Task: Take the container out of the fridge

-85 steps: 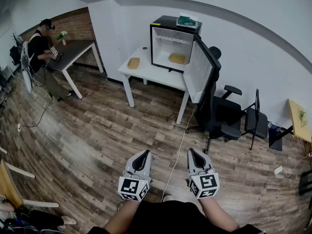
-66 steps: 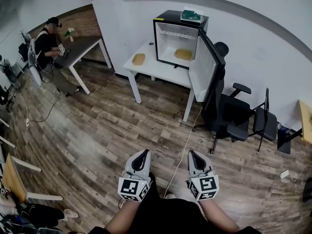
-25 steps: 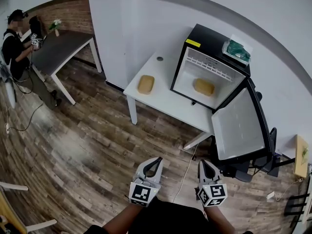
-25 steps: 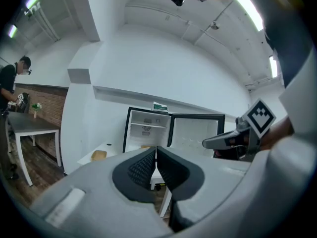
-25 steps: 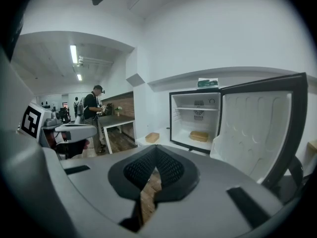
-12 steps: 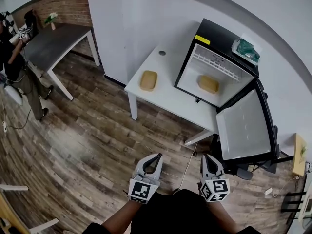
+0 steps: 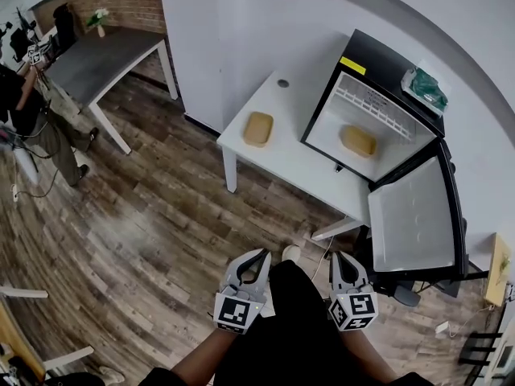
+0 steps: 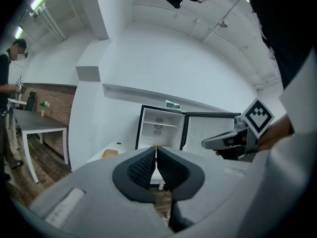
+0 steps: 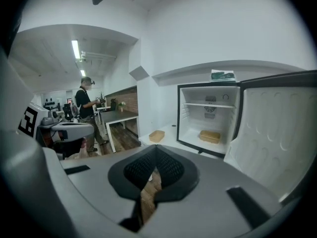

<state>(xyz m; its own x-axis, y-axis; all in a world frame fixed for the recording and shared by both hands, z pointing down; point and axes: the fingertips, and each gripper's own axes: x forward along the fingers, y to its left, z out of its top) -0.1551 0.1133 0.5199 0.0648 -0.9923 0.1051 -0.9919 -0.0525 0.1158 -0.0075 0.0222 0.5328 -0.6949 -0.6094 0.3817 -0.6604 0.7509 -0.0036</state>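
A black mini fridge (image 7: 378, 67) stands on a white table (image 7: 298, 167) with its door (image 7: 414, 215) swung wide open. A tan container (image 7: 358, 141) lies on the fridge's floor, also seen in the right gripper view as the container (image 9: 210, 136). A second tan container (image 7: 258, 129) rests on the table left of the fridge. My left gripper (image 7: 256, 257) and right gripper (image 7: 338, 260) are held low near my body, well short of the table. Both are shut with nothing between the jaws, as the left gripper (image 8: 156, 150) and right gripper (image 9: 155, 150) show.
A green packet (image 7: 426, 89) lies on top of the fridge. A dark grey table (image 7: 96, 59) stands at the far left with a person (image 7: 24, 111) beside it. Wooden floor (image 7: 161, 232) lies between me and the white table. A white wall column (image 7: 201, 39) stands behind the table.
The fridge and white table have come closer and shifted toward the right in the head view. Both grippers stay shut and low in front of me.
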